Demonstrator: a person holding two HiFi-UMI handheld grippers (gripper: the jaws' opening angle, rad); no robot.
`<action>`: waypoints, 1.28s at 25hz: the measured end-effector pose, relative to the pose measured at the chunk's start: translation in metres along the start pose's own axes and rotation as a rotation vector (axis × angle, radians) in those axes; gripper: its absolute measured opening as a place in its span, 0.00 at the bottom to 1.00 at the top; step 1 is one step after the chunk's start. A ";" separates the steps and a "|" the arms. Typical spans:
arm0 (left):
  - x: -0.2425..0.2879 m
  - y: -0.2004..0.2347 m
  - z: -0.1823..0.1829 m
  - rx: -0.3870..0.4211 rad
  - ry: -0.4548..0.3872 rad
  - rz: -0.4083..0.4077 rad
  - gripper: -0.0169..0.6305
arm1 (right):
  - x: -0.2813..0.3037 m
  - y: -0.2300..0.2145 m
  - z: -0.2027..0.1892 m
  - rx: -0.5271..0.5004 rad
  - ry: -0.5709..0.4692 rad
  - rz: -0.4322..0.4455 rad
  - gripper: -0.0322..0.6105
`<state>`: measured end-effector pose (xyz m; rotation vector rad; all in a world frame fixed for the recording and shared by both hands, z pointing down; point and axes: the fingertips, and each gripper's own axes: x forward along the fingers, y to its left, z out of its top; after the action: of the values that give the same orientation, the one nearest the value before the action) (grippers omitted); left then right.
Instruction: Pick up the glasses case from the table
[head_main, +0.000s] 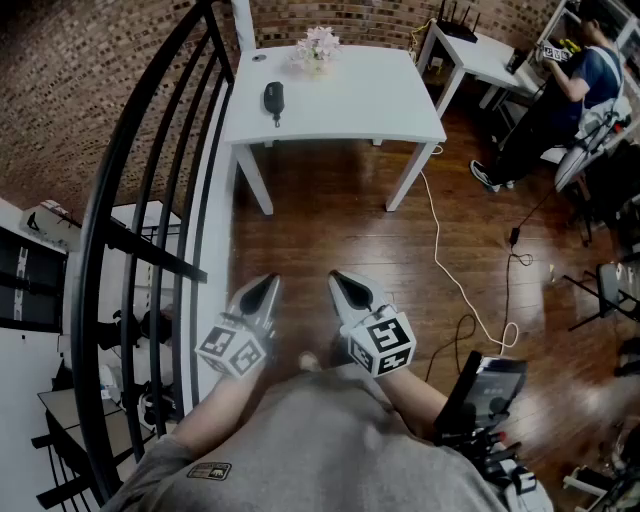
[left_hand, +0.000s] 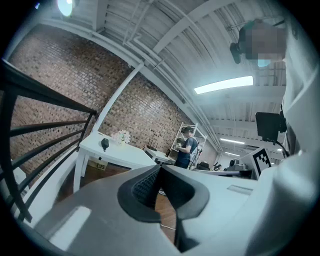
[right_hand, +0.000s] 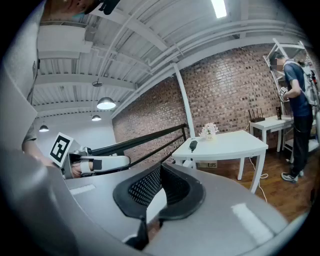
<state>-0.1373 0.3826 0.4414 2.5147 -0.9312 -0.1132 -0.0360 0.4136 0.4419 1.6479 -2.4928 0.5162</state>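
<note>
Close to the body, the left gripper (head_main: 266, 285) and the right gripper (head_main: 340, 281) are held side by side. The jaws of each are pressed together, and nothing is pinched between them. Past them a wood floor (head_main: 330, 230) is seen, with a white cord (head_main: 440, 250) lying on it.

The table (head_main: 350, 100) is well apart from both grippers, so it likely has to be walked up to first. The cord should be stepped around. One gripper's jaws should be opened wide before the case is reached.

The glasses case (head_main: 274, 100) lies on the left part of the white table. It is small, dark and long, with rounded ends. Farther back, pale flowers (head_main: 318, 45) are seen.
</note>
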 end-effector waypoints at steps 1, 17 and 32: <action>0.007 0.002 0.000 0.004 -0.001 -0.003 0.03 | 0.004 -0.007 0.003 0.001 -0.004 -0.002 0.07; 0.184 0.039 0.049 0.058 0.011 0.082 0.03 | 0.090 -0.152 0.079 0.024 -0.046 0.076 0.07; 0.267 0.093 0.072 0.045 0.015 0.172 0.03 | 0.169 -0.224 0.102 0.041 -0.021 0.116 0.07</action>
<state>-0.0042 0.1223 0.4392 2.4596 -1.1505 -0.0198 0.1087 0.1522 0.4424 1.5371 -2.6217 0.5686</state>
